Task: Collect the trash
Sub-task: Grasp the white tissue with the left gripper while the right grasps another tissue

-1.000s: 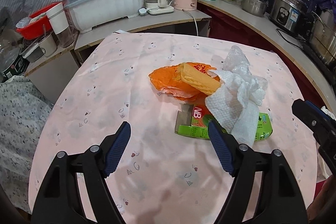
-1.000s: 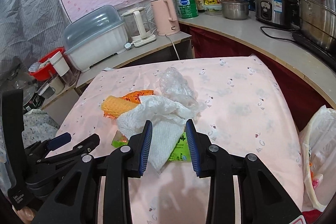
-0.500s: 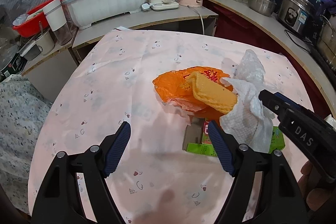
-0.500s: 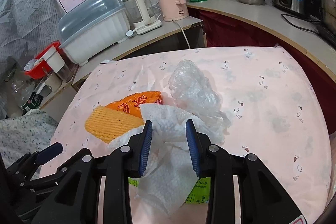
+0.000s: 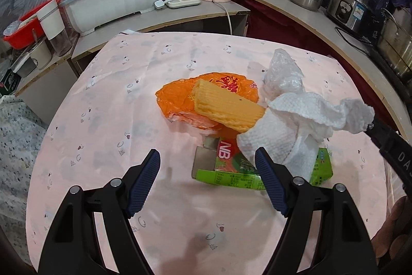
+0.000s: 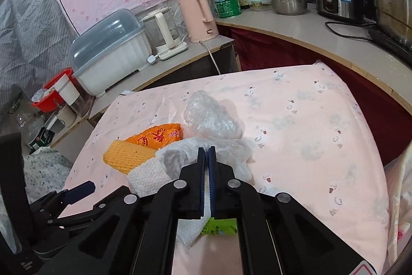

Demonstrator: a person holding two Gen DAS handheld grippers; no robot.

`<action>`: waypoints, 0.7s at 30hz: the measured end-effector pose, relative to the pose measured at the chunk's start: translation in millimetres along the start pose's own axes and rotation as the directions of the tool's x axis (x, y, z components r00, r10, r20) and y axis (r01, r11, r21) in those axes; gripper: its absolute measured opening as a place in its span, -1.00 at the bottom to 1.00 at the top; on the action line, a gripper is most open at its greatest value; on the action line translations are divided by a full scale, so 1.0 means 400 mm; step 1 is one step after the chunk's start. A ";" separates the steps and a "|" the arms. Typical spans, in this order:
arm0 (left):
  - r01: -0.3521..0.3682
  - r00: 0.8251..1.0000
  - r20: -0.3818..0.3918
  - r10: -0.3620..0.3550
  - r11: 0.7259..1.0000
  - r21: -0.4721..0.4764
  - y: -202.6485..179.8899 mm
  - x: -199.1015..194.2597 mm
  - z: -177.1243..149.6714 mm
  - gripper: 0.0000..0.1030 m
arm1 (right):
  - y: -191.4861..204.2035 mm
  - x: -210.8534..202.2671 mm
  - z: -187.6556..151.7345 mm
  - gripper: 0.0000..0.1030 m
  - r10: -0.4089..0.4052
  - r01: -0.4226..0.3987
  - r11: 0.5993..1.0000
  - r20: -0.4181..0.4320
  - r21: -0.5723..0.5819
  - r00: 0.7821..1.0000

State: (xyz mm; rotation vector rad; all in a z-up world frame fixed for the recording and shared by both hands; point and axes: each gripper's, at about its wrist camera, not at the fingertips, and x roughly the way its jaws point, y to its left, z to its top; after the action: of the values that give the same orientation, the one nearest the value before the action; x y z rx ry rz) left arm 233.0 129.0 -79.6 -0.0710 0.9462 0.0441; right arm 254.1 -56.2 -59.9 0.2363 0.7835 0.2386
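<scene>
Your right gripper pinches the white paper towel at the trash pile on the pink tablecloth.

Only your right wrist view shows those blue pads pressed together on the towel; your left view shows its bunched corner lifted at the tip, above the green carton. Your left gripper hangs spread and empty short of the carton. The yellow sponge, orange bag and clear plastic lie mid-table, bare cloth all round.
</scene>
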 end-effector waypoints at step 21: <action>0.128 0.989 -0.088 -0.122 0.990 0.065 -0.154 0.076 -0.013 -0.02 | -0.158 -0.160 0.013 -0.95 -0.117 0.105 0.989 0.106 0.107 0.987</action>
State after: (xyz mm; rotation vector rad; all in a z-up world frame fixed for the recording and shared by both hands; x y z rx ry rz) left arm 250.6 67.3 -104.9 -0.0670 1.0243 -0.1090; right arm 221.9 -135.9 -32.3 0.2980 0.6954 0.0796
